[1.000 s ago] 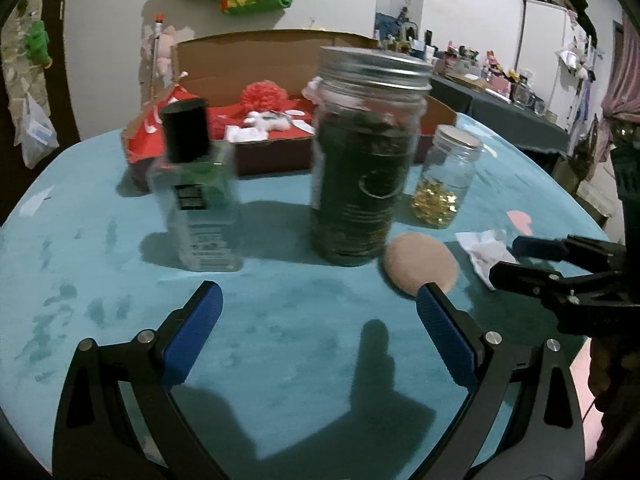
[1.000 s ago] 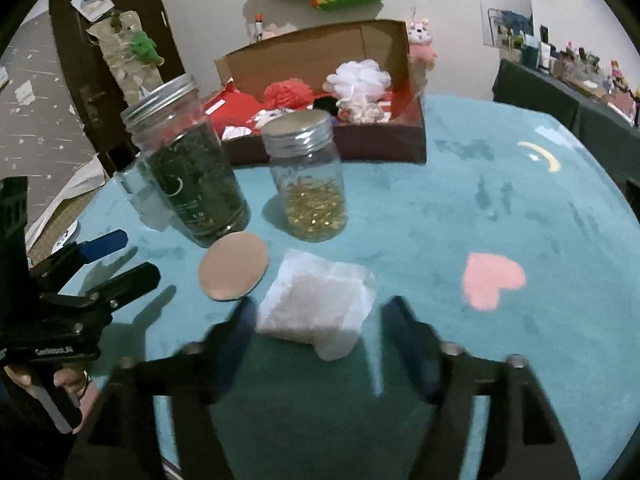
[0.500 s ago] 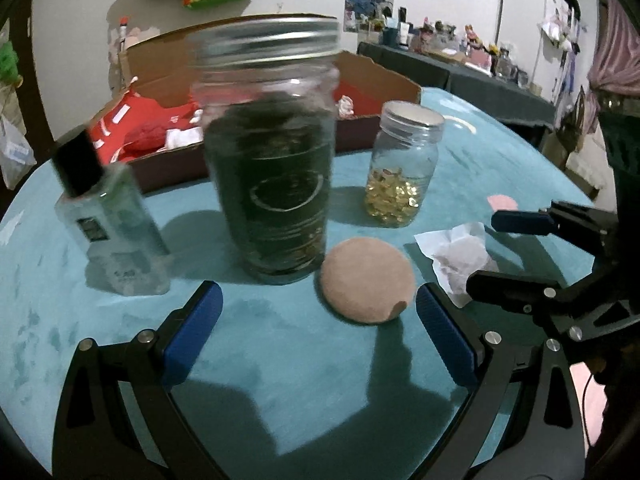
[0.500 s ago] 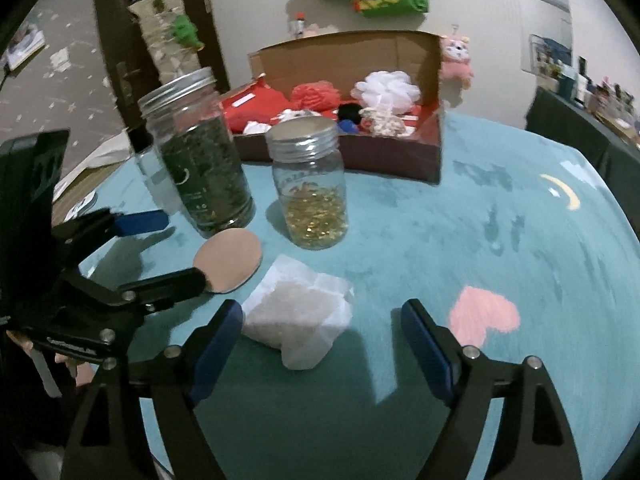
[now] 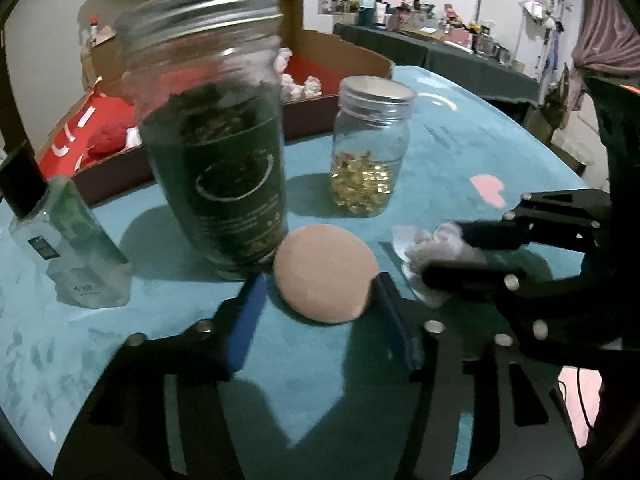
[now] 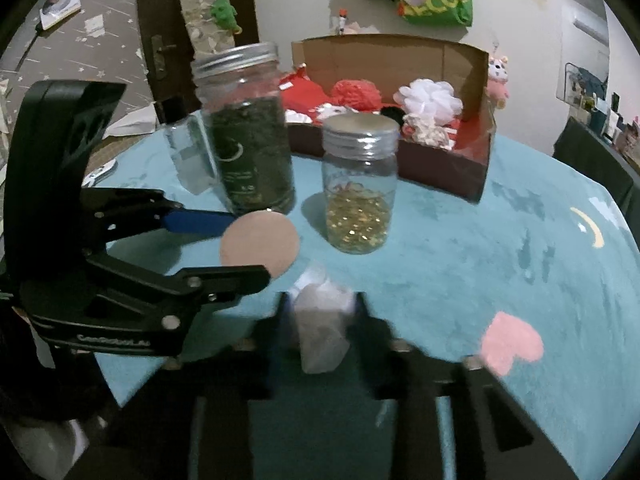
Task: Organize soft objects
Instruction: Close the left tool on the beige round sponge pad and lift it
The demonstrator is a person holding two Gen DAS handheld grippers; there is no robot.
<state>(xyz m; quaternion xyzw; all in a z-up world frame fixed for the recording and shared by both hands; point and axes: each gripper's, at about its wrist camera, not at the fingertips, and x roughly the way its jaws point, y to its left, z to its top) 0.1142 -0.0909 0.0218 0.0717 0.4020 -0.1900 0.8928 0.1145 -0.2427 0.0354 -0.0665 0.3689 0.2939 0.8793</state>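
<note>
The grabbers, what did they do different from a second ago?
Both came in and their jaws are closing. The left gripper moved up to the round tan pad, now between its jaws. The right gripper is closing on the white tissue, crumpling it. The dark jar, small jar and box stayed put.

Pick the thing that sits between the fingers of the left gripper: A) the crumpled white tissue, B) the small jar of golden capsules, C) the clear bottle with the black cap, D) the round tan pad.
D: in the left wrist view the closing left gripper has the round tan pad between its blue fingers, while the crumpled white tissue sits in the right gripper.
</note>
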